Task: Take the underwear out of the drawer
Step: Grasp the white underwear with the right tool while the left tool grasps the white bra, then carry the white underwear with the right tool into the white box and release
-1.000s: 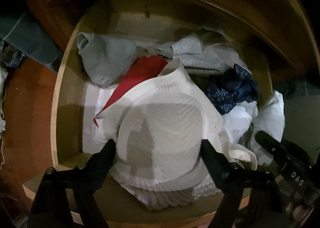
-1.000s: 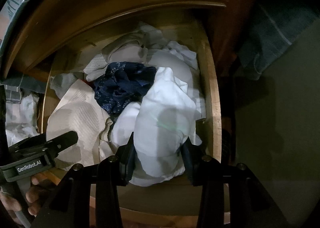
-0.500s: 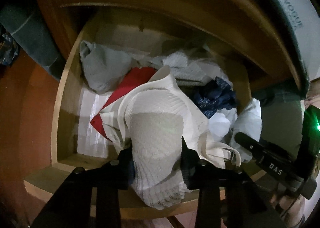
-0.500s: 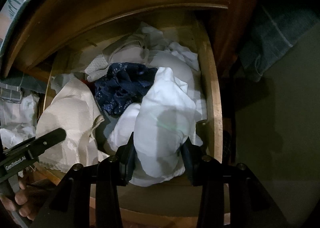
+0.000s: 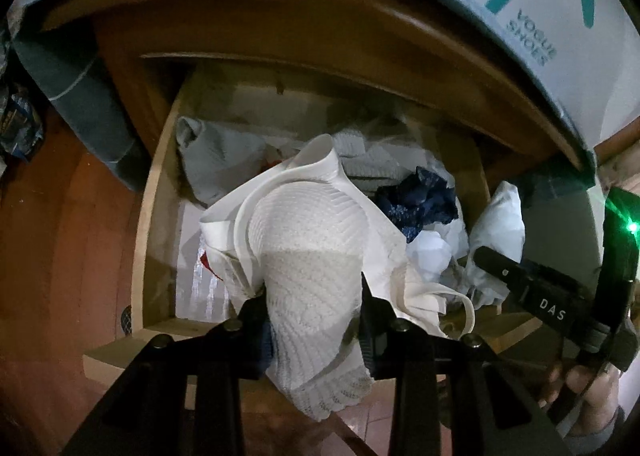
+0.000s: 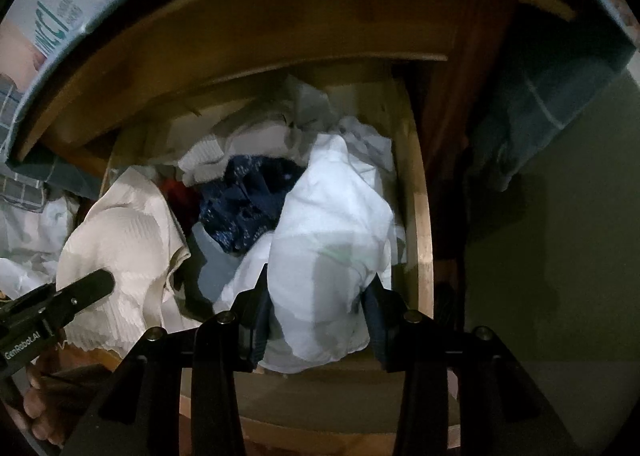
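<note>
We are at the lifting step, with a garment caught on each side. Our left tongs [image 5: 314,312] are closing on the cream ribbed underwear [image 5: 316,240], the cloth bunched tight between the pads; its upper part rises above the pile in the drawer [image 5: 140,256] while its scalloped hem hangs down over the drawer's front edge, and a loose strap trails to the right. Our right tongs [image 6: 318,308] are clamped on the white underwear [image 6: 340,223], which sits at the right side of the drawer, against the side wall and draped over the front board.

Deeper in the drawer lie a dark blue patterned piece [image 6: 244,207], a grey knitted piece [image 5: 216,159] at the back left, and a scrap of red cloth [image 6: 178,191], all untouched. A shoe box [image 5: 520,15] rests on the top above the drawer.

Neither garment looks fully clear of the drawer, we judge. The next move calls for raising both hands and drawing back toward us, high enough that hems and strap clear the front board. The strap could snag on the neighbouring clothes or drag the blue piece along, so we should pull steadily.
</note>
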Demonstrator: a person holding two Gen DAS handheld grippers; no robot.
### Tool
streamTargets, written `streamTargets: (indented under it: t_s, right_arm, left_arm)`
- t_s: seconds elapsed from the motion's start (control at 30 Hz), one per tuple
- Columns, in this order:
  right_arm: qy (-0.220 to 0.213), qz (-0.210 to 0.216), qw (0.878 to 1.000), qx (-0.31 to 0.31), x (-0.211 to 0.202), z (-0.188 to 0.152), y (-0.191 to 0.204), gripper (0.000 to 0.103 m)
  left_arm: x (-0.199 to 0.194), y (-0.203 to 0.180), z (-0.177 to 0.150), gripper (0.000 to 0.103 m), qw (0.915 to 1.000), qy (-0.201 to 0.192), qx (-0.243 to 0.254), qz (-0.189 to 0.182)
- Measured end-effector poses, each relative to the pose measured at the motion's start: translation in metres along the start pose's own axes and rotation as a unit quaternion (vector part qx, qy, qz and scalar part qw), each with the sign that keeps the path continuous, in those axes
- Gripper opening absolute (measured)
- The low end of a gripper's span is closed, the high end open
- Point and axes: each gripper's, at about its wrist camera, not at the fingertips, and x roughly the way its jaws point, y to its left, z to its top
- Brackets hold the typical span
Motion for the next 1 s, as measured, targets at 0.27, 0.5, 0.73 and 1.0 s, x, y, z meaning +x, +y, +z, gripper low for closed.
streamTargets:
  t_s: [0.27,0.5,0.73,1.0]
  right_arm:
    - [-0.013,0.01,1.0,0.007,-0.019,0.008,0.002,0.038]
    - [-0.023,0.019,0.999,-0.015,-0.047,0.002,0.016,0.038]
    - [-0.037,0.023,0.998,-0.046,-0.085,-0.002,0.036,0.038]
    - [-0.06,0.041,0.994,-0.088,-0.137,-0.007,0.061,0.038]
  left_arm:
    - [-0.023,0.018,-0.004,0.033,0.9993,-0.029,-0.021,-0.013]
    - [-0.037,0.021,-0.006,0.033,0.9983,-0.052,-0.019,-0.019]
    - [-0.046,0.018,-0.008,0.033,0.9975,-0.066,-0.008,-0.021]
    - [-0.05,0.025,-0.009,0.033,0.9968,-0.071,-0.021,-0.03]
